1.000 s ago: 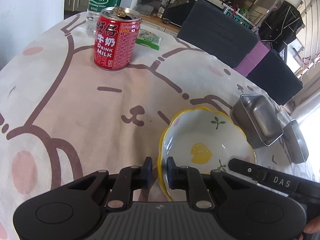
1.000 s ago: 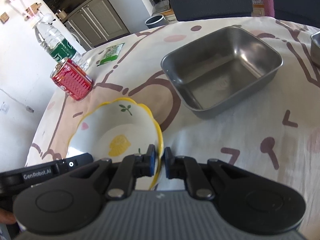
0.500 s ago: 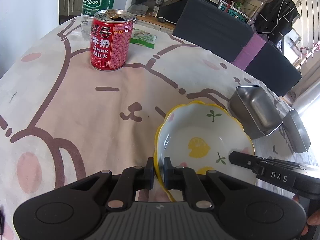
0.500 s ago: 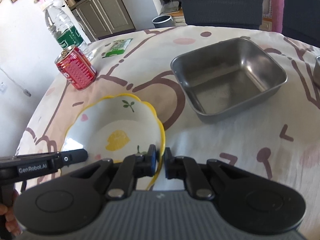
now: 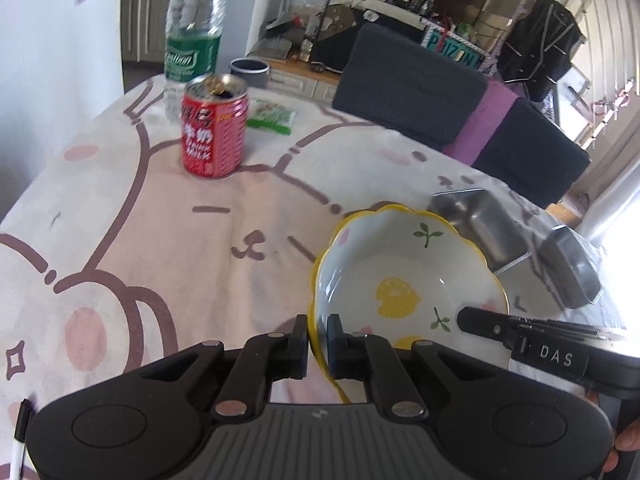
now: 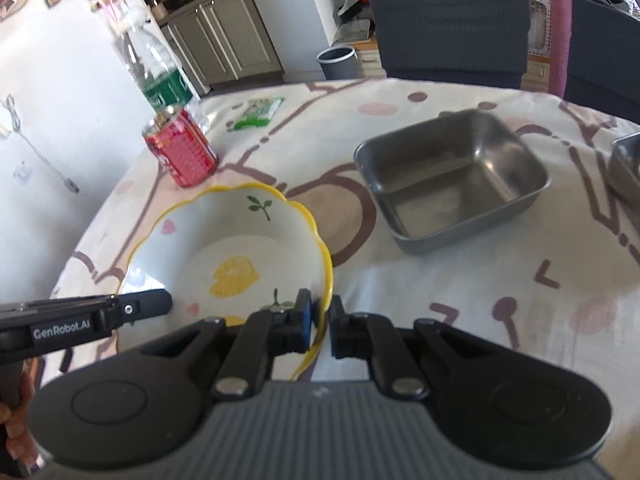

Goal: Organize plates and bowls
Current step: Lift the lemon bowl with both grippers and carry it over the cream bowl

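Observation:
A white bowl with a yellow scalloped rim and lemon print (image 5: 404, 276) is held above the tablecloth by both grippers. My left gripper (image 5: 317, 330) is shut on its left rim. My right gripper (image 6: 320, 320) is shut on its right rim; the bowl shows in the right wrist view (image 6: 228, 256) too. A square steel dish (image 6: 452, 180) sits on the table to the right, also in the left wrist view (image 5: 476, 224). A second steel dish (image 5: 572, 268) lies further right, its edge visible (image 6: 628, 168).
A red milk can (image 5: 214, 128) (image 6: 182, 146), a clear water bottle (image 5: 192, 40) (image 6: 156, 68) and a green packet (image 5: 272, 116) (image 6: 258, 112) stand at the far left of the table. Dark chairs (image 5: 416, 88) (image 6: 448, 24) line the far edge.
The left gripper closed on the bowl's rim. Both grippers have lifted the bowl off the cloth, and the views have risen and tilted back.

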The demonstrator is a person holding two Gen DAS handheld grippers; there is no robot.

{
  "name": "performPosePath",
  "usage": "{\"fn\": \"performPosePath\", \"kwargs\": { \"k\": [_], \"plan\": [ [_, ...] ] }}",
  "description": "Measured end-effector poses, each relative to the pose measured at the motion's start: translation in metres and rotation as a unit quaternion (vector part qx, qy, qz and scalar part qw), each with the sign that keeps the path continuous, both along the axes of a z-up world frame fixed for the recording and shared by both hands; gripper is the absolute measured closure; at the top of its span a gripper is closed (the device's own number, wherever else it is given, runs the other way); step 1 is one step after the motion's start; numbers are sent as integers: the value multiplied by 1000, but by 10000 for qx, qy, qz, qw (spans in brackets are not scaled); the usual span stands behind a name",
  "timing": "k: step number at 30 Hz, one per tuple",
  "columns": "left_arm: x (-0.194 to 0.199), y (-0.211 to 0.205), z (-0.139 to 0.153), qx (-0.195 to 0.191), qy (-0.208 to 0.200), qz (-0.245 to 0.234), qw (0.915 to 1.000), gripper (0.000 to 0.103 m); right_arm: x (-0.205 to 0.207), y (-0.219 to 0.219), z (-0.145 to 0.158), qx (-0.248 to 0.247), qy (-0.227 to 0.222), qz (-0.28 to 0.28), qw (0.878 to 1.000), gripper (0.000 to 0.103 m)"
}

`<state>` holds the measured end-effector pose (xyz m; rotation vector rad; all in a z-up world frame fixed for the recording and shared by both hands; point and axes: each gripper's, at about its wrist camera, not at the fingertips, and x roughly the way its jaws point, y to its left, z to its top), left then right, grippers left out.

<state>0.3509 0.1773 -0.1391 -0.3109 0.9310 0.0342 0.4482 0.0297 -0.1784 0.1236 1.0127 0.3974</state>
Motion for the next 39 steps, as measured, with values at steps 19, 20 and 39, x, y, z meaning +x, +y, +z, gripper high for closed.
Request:
{"fn": "performPosePath", "kwargs": {
  "k": [19, 20, 39],
  "plan": [
    [-73, -88, 86, -204, -998, -620, 9929, 93, -95, -90, 96, 74, -857, -370, 9956, 93],
    [-76, -94, 89, -216, -1040, -671, 9921, 93, -101, -96, 100, 58, -913, -384, 9951, 93],
    [-129, -212, 82, -393, -1050, -1884, 9757, 94, -214, -212, 121, -376, -1086, -1081, 9875, 94]
  ]
}}
